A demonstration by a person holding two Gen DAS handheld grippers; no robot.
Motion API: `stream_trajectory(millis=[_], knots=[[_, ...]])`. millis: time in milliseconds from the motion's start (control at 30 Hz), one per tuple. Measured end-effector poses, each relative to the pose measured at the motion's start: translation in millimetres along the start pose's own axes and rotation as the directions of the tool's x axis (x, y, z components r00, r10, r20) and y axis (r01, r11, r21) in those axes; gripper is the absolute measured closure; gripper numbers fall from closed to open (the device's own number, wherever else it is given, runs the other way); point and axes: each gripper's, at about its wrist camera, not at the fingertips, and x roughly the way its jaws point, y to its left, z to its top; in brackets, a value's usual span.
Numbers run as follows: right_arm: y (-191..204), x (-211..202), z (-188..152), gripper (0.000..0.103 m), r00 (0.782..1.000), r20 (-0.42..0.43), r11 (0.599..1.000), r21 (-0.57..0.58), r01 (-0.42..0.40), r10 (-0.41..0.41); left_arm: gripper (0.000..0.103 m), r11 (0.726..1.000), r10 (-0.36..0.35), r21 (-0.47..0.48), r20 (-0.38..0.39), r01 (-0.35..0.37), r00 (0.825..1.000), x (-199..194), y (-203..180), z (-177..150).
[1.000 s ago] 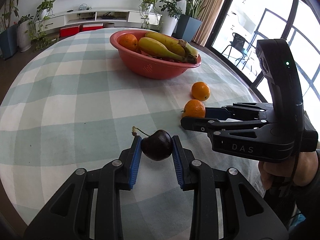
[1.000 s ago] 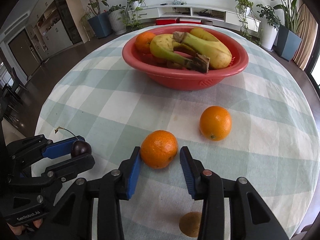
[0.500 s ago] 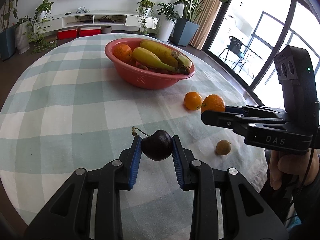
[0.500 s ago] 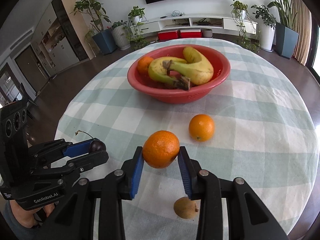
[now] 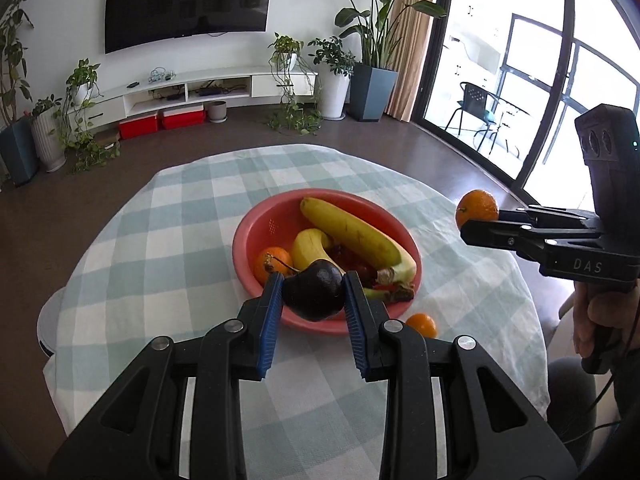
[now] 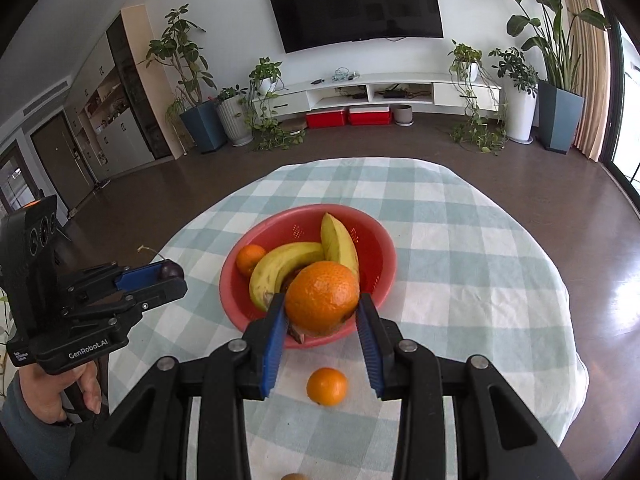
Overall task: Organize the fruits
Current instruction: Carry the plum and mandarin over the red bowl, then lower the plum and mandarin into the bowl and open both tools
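My left gripper (image 5: 313,294) is shut on a dark cherry (image 5: 314,294) with a stem, held in the air in front of the red bowl (image 5: 256,236). In the right wrist view the same gripper (image 6: 170,270) hangs left of the bowl (image 6: 372,240). My right gripper (image 6: 322,304) is shut on a large orange (image 6: 322,298), raised above the bowl's near rim; the left wrist view shows that orange (image 5: 477,207) at the right. The bowl holds two bananas (image 5: 352,232) and a small orange (image 5: 276,258). Another orange (image 6: 327,386) lies on the cloth.
The round table wears a green-and-white checked cloth (image 5: 180,240). A brownish fruit (image 6: 294,477) peeks in at the bottom edge of the right wrist view. A hand (image 5: 600,320) grips the right tool. Floor, plants and a TV wall lie beyond.
Both grippers rose off the table with their fruit and now look down on the bowl from higher up. The orange left the cloth in the right gripper.
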Motion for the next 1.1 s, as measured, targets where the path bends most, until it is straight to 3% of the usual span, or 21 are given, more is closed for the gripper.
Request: stream_trajectory(millis=[200,567,1100], knots=[[7,44,24,0.065,0.997,-0.069,0.999,-0.015,-0.04,0.039,0.075,0.999,0.01,0.039,-0.039,-0.009,0.999,44,7,37],[14,93,19,0.065,0.988,-0.153,0.996,-0.094,-0.005,-0.01,0.075,0.998,0.016,0.06,-0.115,-0.009,0.993,107,7,35],[21,96,11,0.065,0.989,-0.143,0.989,-0.148,0.027,-0.048,0.075,0.999,0.009,0.045,-0.131,-0.003,0.991,125,13,29]])
